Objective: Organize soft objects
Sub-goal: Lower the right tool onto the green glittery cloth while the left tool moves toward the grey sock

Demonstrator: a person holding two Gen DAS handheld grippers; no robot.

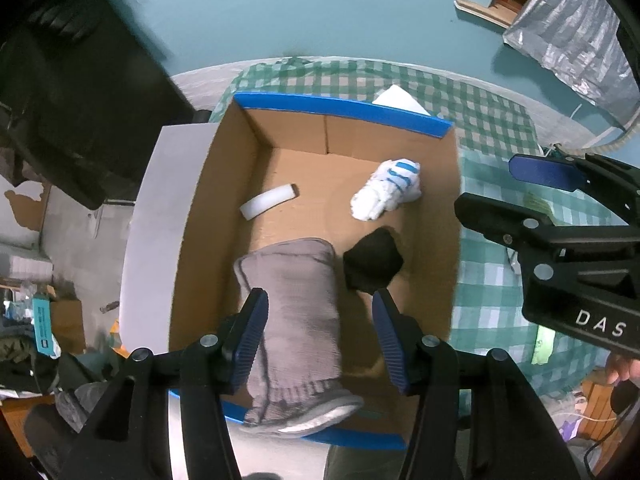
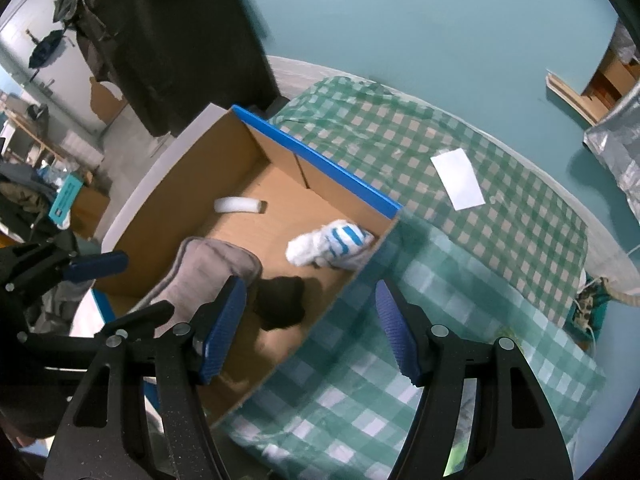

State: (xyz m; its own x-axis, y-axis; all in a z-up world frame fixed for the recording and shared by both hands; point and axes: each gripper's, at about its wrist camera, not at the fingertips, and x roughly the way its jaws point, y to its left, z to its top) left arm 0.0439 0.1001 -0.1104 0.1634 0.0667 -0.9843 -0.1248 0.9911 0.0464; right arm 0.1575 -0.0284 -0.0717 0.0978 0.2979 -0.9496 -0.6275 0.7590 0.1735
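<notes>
An open cardboard box (image 1: 208, 208) with blue-taped rims holds a grey knitted sock (image 1: 296, 300) that drapes over its near rim, a black soft lump (image 1: 374, 266), a white and blue striped bundle (image 1: 388, 190) and a white foam tube (image 1: 268, 202). My left gripper (image 1: 320, 336) is open above the box, its fingers on either side of the grey sock, not gripping it. My right gripper (image 2: 310, 328) is open and empty above the box's right wall (image 2: 344, 288). The sock (image 2: 212, 264), black lump (image 2: 280, 302), bundle (image 2: 330, 242) and tube (image 2: 238, 205) also show there.
The box stands on a green checked cloth (image 2: 460, 280) over a round table. A white paper (image 2: 458, 184) lies on the cloth beyond the box. A dark cabinet (image 2: 160, 40) stands behind. Clutter lies on the floor at left (image 1: 40, 320).
</notes>
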